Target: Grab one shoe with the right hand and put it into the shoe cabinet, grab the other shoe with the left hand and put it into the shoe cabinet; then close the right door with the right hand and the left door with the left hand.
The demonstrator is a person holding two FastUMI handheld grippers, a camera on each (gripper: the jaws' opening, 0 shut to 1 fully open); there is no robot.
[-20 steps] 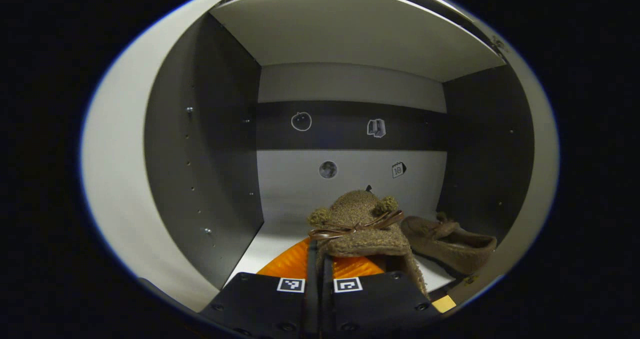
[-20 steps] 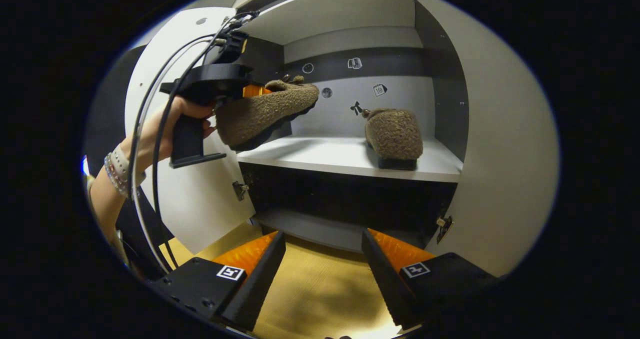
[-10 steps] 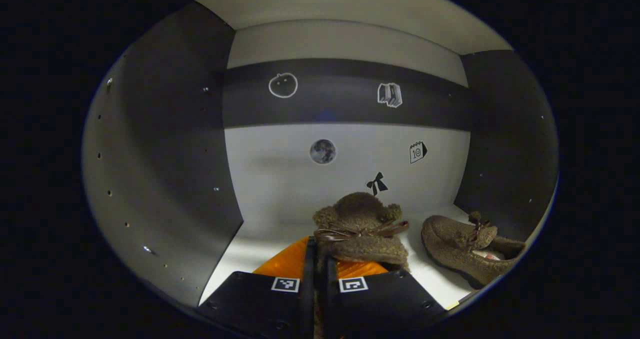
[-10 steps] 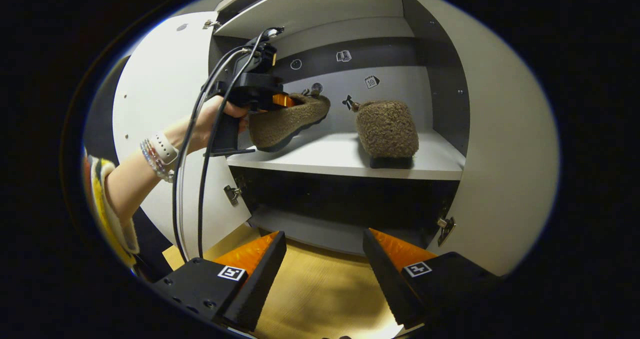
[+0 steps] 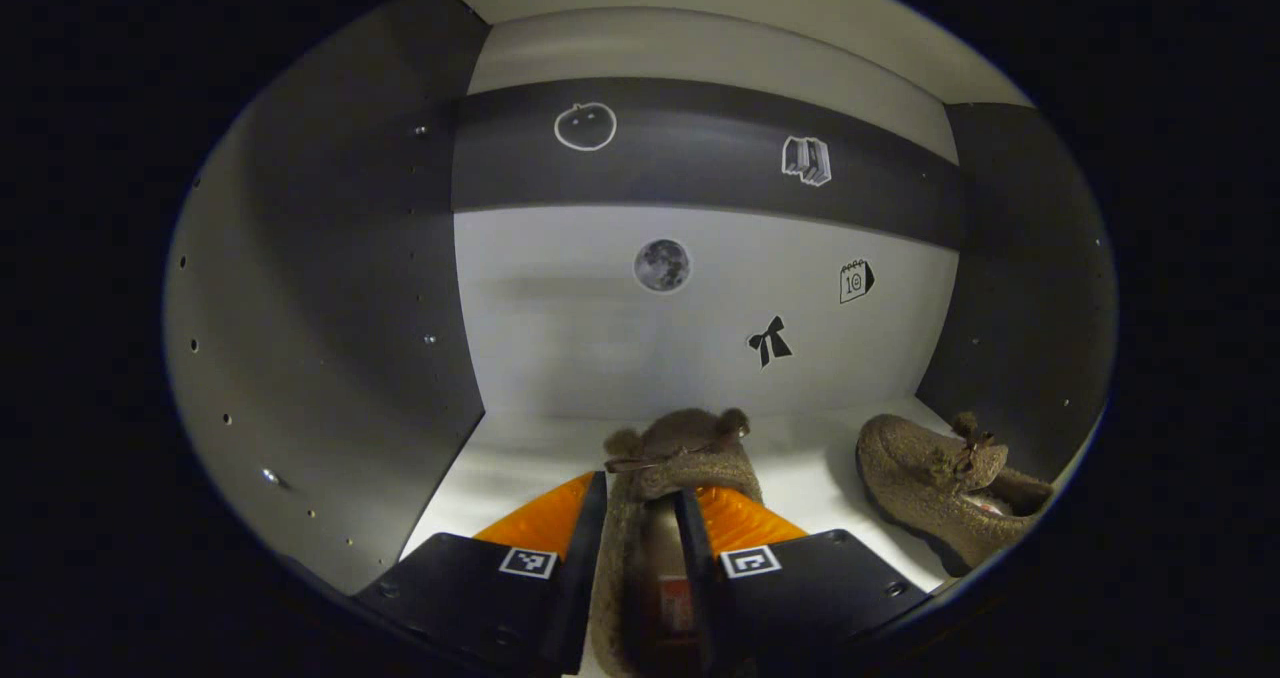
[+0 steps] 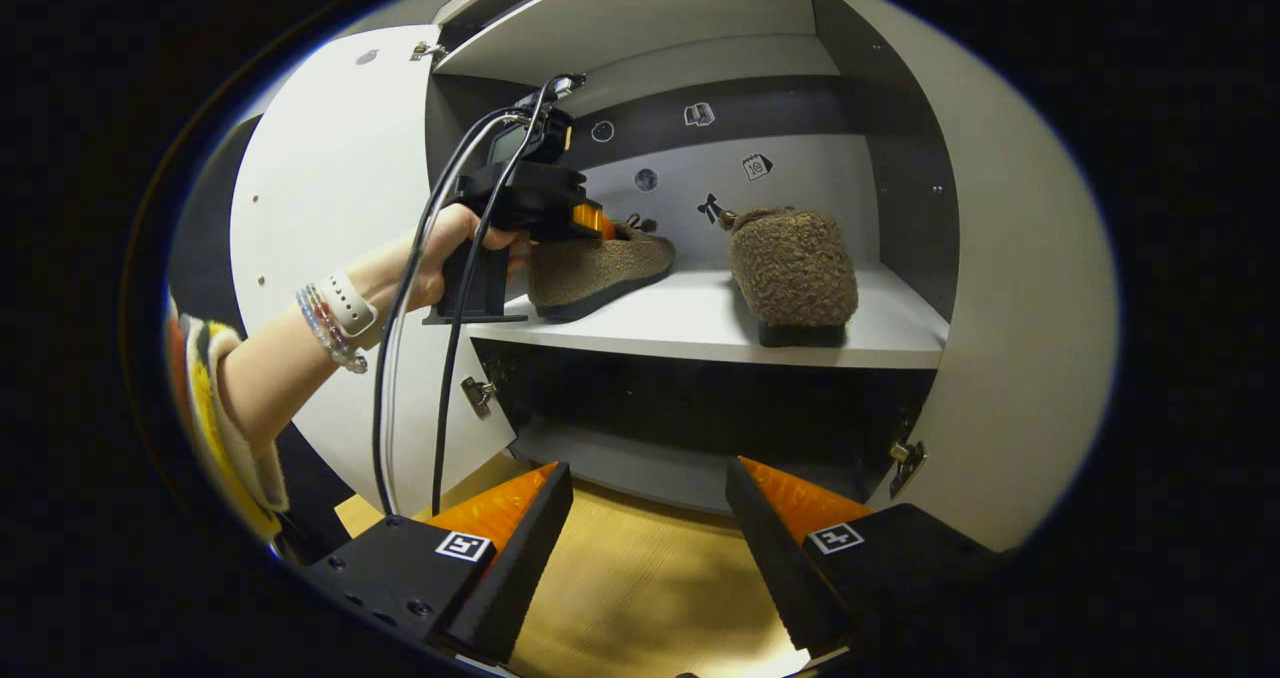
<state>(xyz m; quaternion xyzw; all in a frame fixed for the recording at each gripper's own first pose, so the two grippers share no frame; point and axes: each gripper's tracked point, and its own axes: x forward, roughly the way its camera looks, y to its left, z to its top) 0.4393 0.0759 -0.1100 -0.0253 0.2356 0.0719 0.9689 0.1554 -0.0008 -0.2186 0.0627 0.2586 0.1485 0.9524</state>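
Note:
Inside the shoe cabinet, a fuzzy brown shoe [image 5: 672, 453] with a bow lies flat on the white upper shelf [image 5: 500, 468], toe to the back wall. My left gripper [image 5: 640, 488] is open, its fingers standing on either side of the shoe's heel end. In the right gripper view the same shoe [image 6: 600, 263] rests on the shelf [image 6: 690, 323] with the left gripper [image 6: 590, 220] at its heel, held by a hand [image 6: 450, 243]. The second brown shoe [image 6: 793, 263] [image 5: 935, 488] stands to its right. My right gripper [image 6: 648, 478] is open, low in front of the cabinet.
Both cabinet doors are swung open: the left door [image 6: 330, 188] behind the person's arm, the right door [image 6: 1020, 288] at the right. A dark lower compartment [image 6: 690, 408] sits under the shelf. Wooden floor [image 6: 640, 578] lies below my right gripper.
The left gripper lowered the shoe onto the shelf and its fingers spread apart, letting go. The right gripper stayed about where it was, open.

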